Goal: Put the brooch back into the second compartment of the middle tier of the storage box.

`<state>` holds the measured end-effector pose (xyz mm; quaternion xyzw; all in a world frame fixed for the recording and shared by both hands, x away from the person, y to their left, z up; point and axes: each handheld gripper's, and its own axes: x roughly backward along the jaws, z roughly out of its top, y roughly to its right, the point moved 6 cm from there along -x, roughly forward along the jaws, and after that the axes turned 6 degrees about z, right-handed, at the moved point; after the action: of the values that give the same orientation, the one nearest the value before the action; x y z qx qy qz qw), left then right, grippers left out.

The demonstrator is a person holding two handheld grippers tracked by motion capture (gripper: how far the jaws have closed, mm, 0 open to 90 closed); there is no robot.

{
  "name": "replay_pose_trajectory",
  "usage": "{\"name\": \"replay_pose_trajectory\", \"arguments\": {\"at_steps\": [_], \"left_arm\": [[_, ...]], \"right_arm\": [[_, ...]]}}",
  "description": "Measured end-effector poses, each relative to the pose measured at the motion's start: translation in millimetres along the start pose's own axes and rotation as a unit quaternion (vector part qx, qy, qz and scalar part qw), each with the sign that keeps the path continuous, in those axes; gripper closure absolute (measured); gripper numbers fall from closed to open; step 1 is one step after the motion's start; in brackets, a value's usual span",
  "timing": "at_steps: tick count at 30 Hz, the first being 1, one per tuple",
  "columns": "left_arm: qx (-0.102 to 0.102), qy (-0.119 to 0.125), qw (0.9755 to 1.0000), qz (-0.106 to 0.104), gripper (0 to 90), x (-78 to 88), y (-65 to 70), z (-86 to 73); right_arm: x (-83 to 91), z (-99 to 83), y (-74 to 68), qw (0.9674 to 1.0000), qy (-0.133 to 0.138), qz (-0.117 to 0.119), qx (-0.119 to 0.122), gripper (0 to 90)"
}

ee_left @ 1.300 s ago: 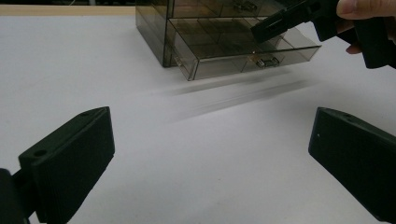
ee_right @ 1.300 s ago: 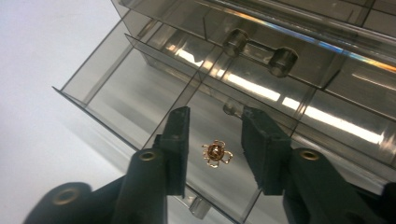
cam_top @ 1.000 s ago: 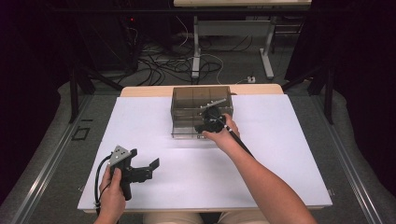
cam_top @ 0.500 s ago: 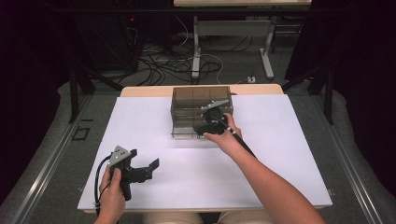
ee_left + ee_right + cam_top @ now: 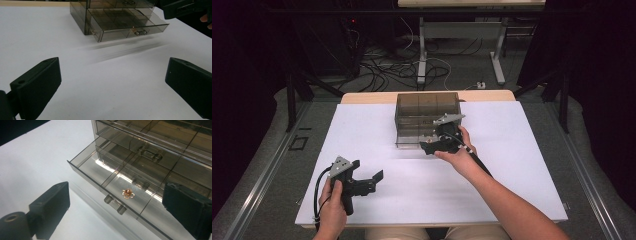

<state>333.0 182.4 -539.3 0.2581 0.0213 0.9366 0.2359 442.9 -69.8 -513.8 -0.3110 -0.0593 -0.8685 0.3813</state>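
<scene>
1. White covering spreads over the table (image 5: 522, 165), with dark floor, cables and table legs beyond its far edge.
2. At the near left, the left gripper (image 5: 371, 181) rests in the person's left hand (image 5: 333, 210), low over the white surface. Its jaws stand wide apart with nothing between them; in the left gripper view only bare table lies in the gap.
3. Toward the far middle stands a smoky, see-through drawer box (image 5: 427, 107). Its lowest drawer (image 5: 100, 173) is pulled out toward the person, and clear dividers split it into compartments.
4. A small rose-gold, flower-shaped ornament (image 5: 128, 193) lies in the drawer's front middle compartment, just behind the clear handle (image 5: 114, 204).
5. Just right of the drawer's front, the right gripper (image 5: 432, 147) hovers in the right hand (image 5: 460, 155), angled toward the open drawer. Its jaws have just been opening and now stand wide, holding nothing; the ornament sits apart from both pads.
</scene>
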Motion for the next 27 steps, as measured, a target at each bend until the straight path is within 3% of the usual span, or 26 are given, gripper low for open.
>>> {"name": "replay_pose_trajectory", "arguments": {"at_steps": [8, 13, 27], "left_arm": [[0.000, 0.001, 1.0000, 0.001, 0.5, -0.2, -0.1, 0.0], [0.001, 0.001, 1.0000, -0.001, 0.6, -0.2, 0.9, 0.0], [0.001, 0.001, 1.0000, -0.001, 0.6, 0.3, 0.9, 0.0]], "right_arm": [[17.3, -9.3, -2.8, 0.9998, 0.019, 0.001, -0.008, 0.2], [27.9, -15.7, -5.1, 0.9994, 0.030, 0.011, -0.009, 0.0], [58.7, -36.9, -9.3, 0.9983, 0.058, 0.009, -0.002, 0.0]]}}
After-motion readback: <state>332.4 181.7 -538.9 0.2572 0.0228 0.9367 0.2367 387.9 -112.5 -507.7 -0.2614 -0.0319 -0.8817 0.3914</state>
